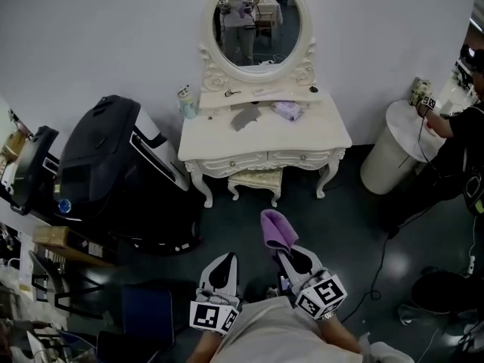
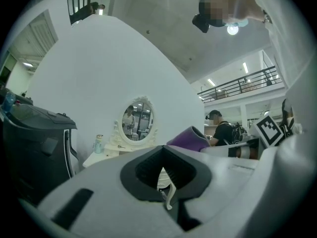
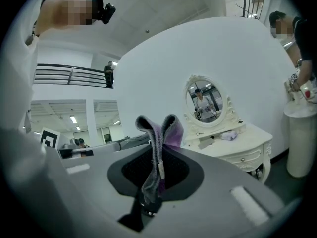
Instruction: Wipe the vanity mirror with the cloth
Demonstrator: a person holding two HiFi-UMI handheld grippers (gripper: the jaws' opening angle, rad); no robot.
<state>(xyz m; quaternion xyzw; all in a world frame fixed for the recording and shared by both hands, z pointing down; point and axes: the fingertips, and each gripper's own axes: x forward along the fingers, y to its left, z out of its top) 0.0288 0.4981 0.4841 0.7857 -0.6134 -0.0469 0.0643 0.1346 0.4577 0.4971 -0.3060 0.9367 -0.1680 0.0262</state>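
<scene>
The oval vanity mirror [image 1: 255, 23] in a white carved frame stands on a white dressing table [image 1: 325, 133] against the far wall; it also shows small in the left gripper view [image 2: 137, 123] and the right gripper view [image 3: 206, 101]. My right gripper [image 1: 281, 249] is shut on a folded purple cloth [image 1: 276, 229], which sticks up from between its jaws [image 3: 157, 148]. My left gripper [image 1: 225, 260] is shut with nothing in it [image 2: 162, 178]. Both grippers are held level, well short of the table, over the dark floor.
A stool [image 1: 255, 180] is tucked under the table. On the tabletop lie a grey cloth [image 1: 246, 117], a lilac cloth [image 1: 288, 110] and a small bottle [image 1: 186, 102]. A black massage chair [image 1: 106, 165] stands left. A person [image 1: 458, 138] is at a white round stand [image 1: 393, 153] on the right.
</scene>
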